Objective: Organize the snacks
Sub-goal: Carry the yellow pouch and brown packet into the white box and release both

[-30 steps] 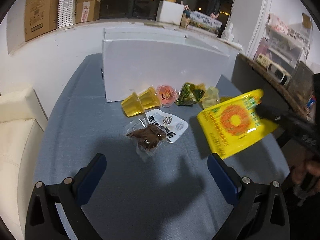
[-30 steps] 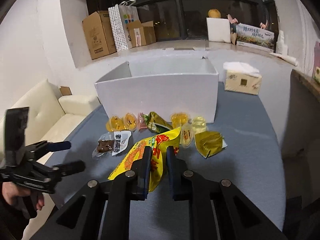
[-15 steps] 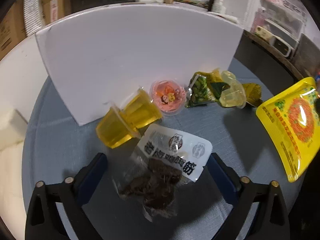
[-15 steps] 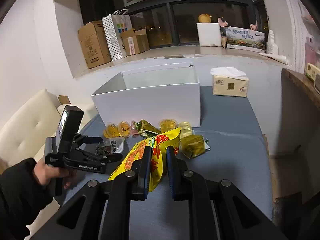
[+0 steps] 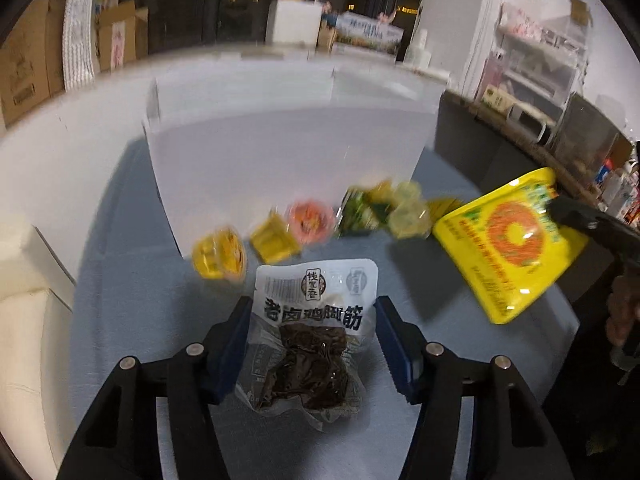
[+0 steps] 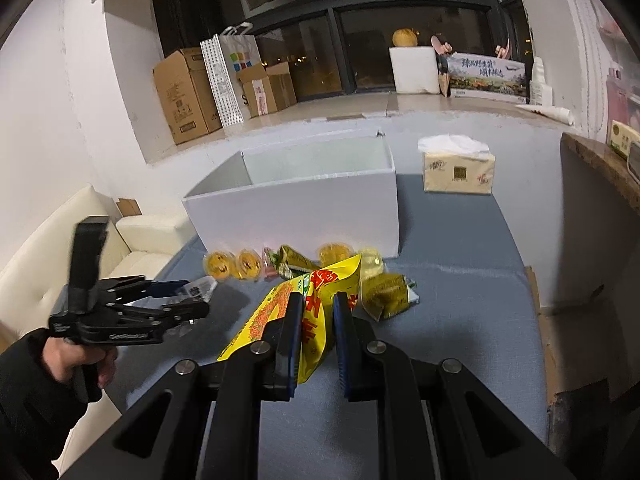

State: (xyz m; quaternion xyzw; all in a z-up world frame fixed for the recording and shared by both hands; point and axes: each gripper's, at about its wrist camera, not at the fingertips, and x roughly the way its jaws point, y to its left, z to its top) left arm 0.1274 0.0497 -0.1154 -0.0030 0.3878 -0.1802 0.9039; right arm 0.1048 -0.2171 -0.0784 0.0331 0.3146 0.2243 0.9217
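A clear-and-white pouch of dark braised meat [image 5: 312, 360] sits between the blue pads of my left gripper [image 5: 313, 308], whose jaws are closing and touch both its edges. It looks sharp while the table behind it is blurred. My right gripper [image 6: 318, 300] is shut on a yellow snack bag [image 6: 276, 312] and holds it above the table. In the left wrist view that bag [image 5: 512, 240] hangs at the right. An open white box [image 6: 296, 216] stands behind the snacks.
Yellow jelly cups [image 5: 219, 256], a pink cup [image 5: 312, 218] and green packets [image 5: 360, 208] lie along the box's front wall on the blue-grey table [image 6: 460, 320]. A tissue pack [image 6: 456, 168] sits at the back right. A cream sofa [image 6: 60, 248] borders the left.
My left gripper went in over the meat pouch, narrowed its wide-open jaws onto it and pulled back upward with it. The right gripper kept hold of the yellow bag, almost still.
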